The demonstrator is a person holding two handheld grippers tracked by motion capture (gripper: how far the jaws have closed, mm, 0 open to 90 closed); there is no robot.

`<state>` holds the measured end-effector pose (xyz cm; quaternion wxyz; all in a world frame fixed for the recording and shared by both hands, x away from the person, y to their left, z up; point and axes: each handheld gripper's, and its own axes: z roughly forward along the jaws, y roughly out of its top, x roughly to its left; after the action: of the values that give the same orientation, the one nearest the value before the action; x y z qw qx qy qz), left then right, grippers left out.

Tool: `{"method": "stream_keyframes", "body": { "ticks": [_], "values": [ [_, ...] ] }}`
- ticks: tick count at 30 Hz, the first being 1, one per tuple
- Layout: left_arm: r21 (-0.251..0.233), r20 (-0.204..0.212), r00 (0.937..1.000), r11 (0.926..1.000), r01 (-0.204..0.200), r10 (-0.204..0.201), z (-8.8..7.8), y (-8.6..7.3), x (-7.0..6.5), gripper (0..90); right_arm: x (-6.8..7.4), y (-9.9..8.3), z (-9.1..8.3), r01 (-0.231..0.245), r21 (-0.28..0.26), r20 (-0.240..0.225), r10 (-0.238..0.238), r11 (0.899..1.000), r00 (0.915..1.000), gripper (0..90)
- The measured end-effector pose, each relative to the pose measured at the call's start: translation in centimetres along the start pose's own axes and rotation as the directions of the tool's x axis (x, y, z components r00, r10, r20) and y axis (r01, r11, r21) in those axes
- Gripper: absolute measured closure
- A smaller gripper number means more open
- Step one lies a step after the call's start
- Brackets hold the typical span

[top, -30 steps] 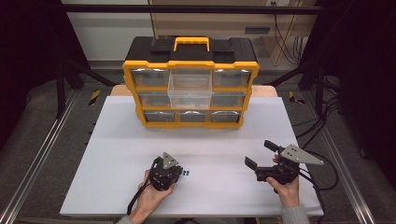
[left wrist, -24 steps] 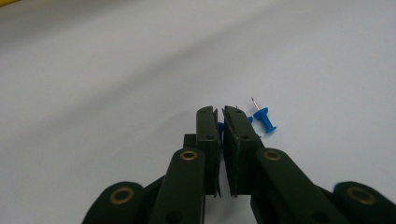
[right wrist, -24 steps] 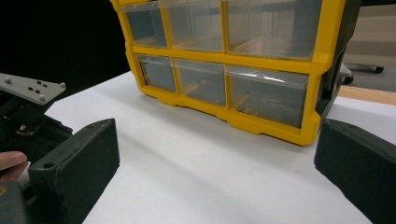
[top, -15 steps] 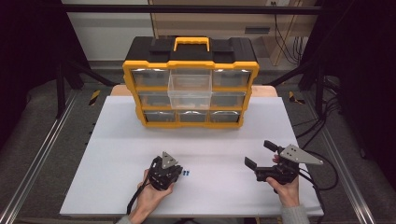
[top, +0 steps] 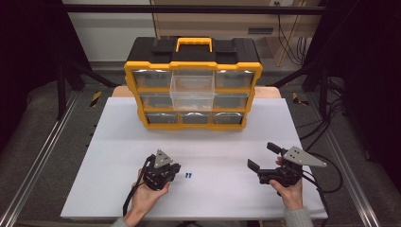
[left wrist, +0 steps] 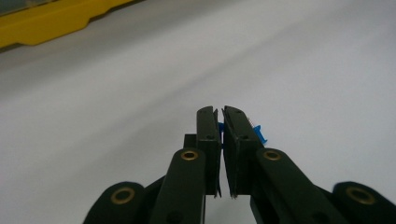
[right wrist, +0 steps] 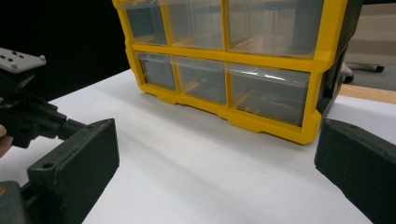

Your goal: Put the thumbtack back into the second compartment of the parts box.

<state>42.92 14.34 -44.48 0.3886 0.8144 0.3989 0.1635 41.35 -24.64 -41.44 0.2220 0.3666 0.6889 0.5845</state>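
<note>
My left claw (left wrist: pixel 221 122) is clamped on a small blue part (left wrist: pixel 220 128) (another lies beside) near the worktop's (top: pixel 118 142) front edge; my right claw (top: pixel 265 157) gapes toward the yellow organizer (top: pixel 194 90).

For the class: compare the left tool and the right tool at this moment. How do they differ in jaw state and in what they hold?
The left tool has its jaws nearly together, pinching a small blue piece; the right tool has its jaws spread wide with nothing between them. The left tool points down at the white table; the right tool lies about level, facing the yellow organizer. Both are black and hand-held.
</note>
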Motion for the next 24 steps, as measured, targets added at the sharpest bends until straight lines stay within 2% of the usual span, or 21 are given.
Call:
{"method": "stream_keyframes", "body": {
  "ticks": [10,12,13,15,24],
  "values": [
    [-0.04,0.009,0.9999,0.9992,0.008,-0.007,-1.8,1.1,0.8,84.9,0.0,-0.1,0.0,0.005,0.005,0.002,-0.005,1.0,1.0,0.5],
    [-0.039,0.014,0.9999,0.9992,-0.001,0.002,-2.2,1.3,1.0,84.9,-0.1,-0.1,0.1,0.022,0.0,-0.001,-0.022,1.0,0.9998,0.6],
    [-0.043,0.015,0.9999,0.9991,0.0,0.001,-2.3,1.4,1.0,84.9,0.0,-0.1,0.1,0.003,0.002,0.0,-0.003,1.0,1.0,0.5],
    [-0.05,0.017,0.9998,0.9988,-0.002,0.003,-2.6,1.6,1.1,84.9,0.0,-0.1,0.1,-0.002,0.006,-0.001,0.002,1.0,1.0,0.5],
    [-0.093,0.03,0.9995,0.9957,-0.006,0.009,-4.3,3.1,1.5,84.9,0.0,-0.1,0.2,0.005,0.013,0.002,-0.005,1.0,1.0,0.5]
  ]
}}
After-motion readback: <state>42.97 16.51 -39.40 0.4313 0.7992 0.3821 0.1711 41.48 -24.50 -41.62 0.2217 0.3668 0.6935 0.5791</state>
